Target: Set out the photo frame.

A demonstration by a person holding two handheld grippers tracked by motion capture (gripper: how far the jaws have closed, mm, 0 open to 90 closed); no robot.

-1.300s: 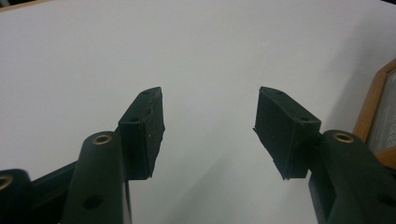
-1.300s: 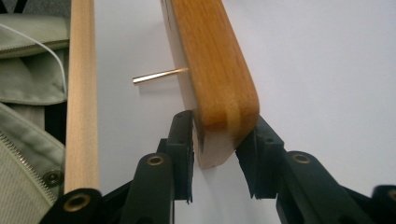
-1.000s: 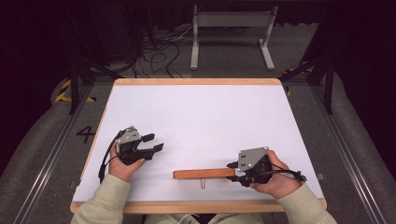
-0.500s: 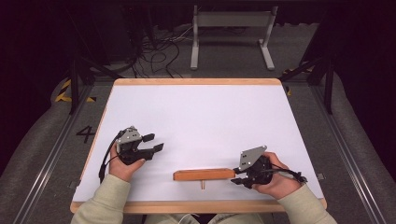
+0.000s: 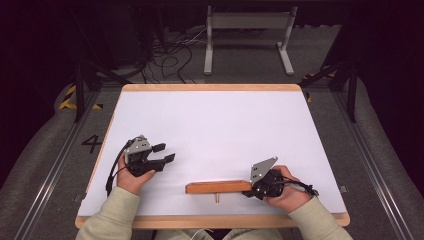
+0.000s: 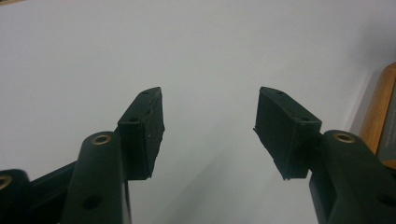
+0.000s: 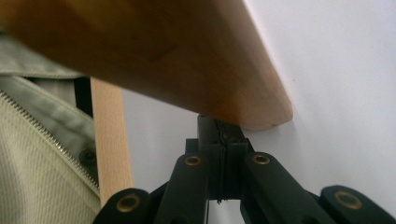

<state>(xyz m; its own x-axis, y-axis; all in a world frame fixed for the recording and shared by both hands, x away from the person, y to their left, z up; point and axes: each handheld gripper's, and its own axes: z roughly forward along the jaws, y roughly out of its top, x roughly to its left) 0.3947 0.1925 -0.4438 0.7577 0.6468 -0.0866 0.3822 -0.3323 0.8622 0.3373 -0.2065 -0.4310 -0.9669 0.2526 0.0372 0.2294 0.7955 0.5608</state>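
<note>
"4" on the floor (image 5: 92, 144)

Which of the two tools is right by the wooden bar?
The right tool, at the wooden bar's end, jaws shut. The left tool sits apart over bare white table, jaws open.

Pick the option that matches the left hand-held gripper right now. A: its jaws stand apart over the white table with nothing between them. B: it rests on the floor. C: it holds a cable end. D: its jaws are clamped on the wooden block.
A: the left hand-held gripper shows its two black jaws spread with bare white table between them; the wooden block lies off to its side.
</note>
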